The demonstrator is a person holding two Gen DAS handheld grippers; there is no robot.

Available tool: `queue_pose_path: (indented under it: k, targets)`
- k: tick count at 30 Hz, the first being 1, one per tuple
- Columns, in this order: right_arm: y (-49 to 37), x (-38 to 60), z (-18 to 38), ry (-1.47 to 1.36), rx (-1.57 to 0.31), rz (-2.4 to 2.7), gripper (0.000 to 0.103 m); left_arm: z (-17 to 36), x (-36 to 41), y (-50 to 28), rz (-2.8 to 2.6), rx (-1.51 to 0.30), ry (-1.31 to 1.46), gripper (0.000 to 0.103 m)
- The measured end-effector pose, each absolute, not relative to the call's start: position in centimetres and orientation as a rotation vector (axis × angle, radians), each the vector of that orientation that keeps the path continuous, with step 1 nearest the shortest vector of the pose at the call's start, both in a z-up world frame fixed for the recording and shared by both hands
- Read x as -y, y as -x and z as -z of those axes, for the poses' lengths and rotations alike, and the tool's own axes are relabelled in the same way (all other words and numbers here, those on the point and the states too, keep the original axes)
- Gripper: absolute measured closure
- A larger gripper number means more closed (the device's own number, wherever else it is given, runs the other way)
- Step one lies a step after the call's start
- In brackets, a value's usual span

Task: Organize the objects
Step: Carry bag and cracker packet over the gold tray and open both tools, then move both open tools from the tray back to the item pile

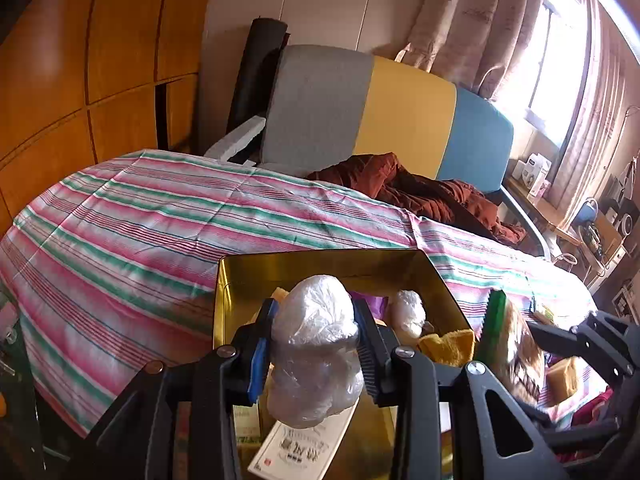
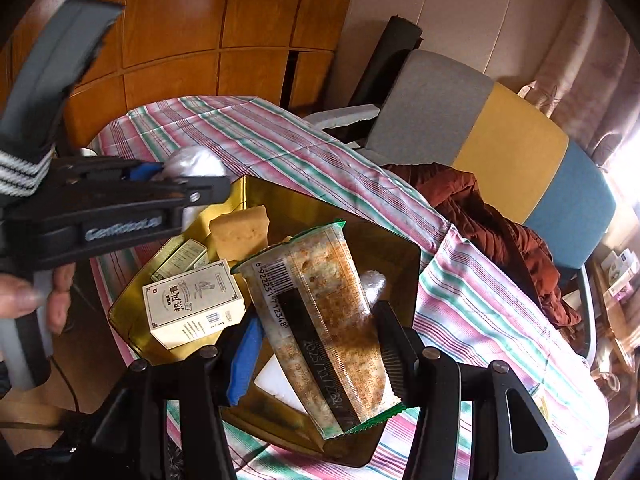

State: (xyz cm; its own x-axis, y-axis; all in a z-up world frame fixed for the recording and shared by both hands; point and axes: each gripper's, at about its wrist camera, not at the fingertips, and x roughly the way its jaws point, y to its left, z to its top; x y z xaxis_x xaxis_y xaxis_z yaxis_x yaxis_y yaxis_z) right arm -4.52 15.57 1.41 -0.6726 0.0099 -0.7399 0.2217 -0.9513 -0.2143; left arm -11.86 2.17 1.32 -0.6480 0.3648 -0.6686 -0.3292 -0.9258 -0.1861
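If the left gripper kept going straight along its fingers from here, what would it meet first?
Probably the gold tin: the left gripper, shut on a plastic-wrapped bundle, aims down into it, near the smaller wrapped bundle. Depth is unclear.

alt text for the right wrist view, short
The right tongs grip a clear cracker packet over an open gold tin on a striped cloth. In the tin lie a cream box and a yellow sponge; the left tongs hold a plastic-wrapped bundle.

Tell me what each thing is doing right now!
Left gripper: shut on the plastic bundle.
Right gripper: shut on the snack packet.
Gold tin: open, things inside.
Cream box: lying in the tin.
Sponge: in the tin.
Brown jacket: crumpled on the sofa.
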Motion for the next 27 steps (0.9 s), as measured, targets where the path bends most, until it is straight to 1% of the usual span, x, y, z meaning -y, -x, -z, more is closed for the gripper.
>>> queue_pose_path:
  k: [3,4,6,9,11,12,13,14,18,20,27]
  targets:
    - [4.9,-15.5,-1.1,-1.222,-0.433,2.727,0.048,-1.1,-2.4,12.7,-2.545,0.075,1.063,0.056]
    - [5.0,-15.5,-1.0,-1.224,-0.433,2.724,0.048,-1.0,-2.5,12.9,-2.541,0.081,1.068,0.051]
    - [5.3,-15.6,-0.7,-1.23,-0.427,2.72,0.048,-0.9,-2.4,13.1,-2.546,0.089,1.077,0.047]
    - [5.8,-15.6,-0.3,-1.235,-0.414,2.715,0.048,-0.7,-2.0,13.0,-2.555,0.108,1.095,0.038]
    - [6.1,-15.5,-0.2,-1.235,-0.401,2.716,0.046,-0.7,-1.6,12.7,-2.561,0.118,1.101,0.037]
    - [6.1,-15.4,-0.2,-1.231,-0.405,2.728,0.044,-0.8,-1.3,12.5,-2.567,0.121,1.099,0.037]
    - [6.2,-15.2,-0.2,-1.228,-0.42,2.742,0.032,-0.8,-1.0,12.2,-2.575,0.124,1.097,0.037]
    - [6.1,-15.1,-0.3,-1.22,-0.432,2.753,0.024,-0.9,-0.7,11.8,-2.584,0.129,1.095,0.037]
    - [5.8,-14.7,-0.6,-1.192,-0.456,2.766,0.021,-1.0,0.1,10.4,-2.595,0.144,1.096,0.037]
    - [5.7,-14.6,-0.8,-1.187,-0.46,2.771,0.018,-1.0,0.4,9.7,-2.598,0.148,1.096,0.037]
    - [4.5,-14.2,-1.2,-1.17,-0.465,2.792,0.01,-0.5,1.0,7.4,-2.604,0.15,1.112,0.037]
